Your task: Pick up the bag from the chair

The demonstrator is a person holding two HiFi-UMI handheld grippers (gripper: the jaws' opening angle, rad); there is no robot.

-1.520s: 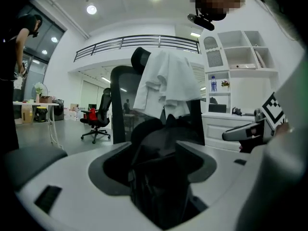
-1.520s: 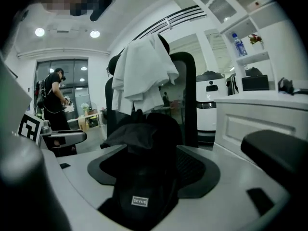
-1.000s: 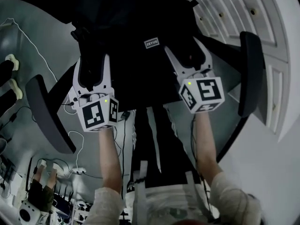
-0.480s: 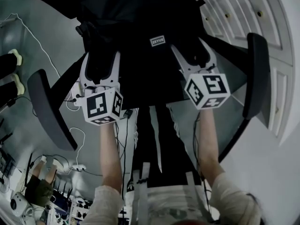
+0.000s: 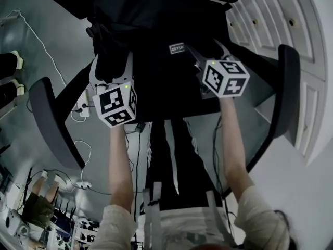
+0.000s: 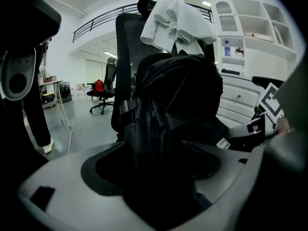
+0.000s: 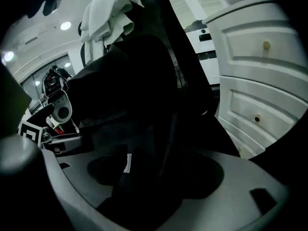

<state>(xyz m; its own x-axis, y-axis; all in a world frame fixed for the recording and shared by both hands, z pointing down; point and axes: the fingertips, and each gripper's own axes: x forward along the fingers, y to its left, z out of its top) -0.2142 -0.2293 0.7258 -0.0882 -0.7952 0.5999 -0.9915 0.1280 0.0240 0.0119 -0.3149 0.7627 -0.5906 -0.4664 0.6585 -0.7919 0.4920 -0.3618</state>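
- Two spread claws astride the bag at twelve o'clock: left claw just opened wider, right claw agape.
- Nothing pinched yet; clamping and lifting off the chair left.

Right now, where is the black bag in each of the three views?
Head view: the bag sits top centre, on the chair.
Left gripper view: the bag fills the centre, against the chair back.
Right gripper view: the bag fills centre and left.
Shared landmark: the white drawer cabinet, right of the bag in every view.
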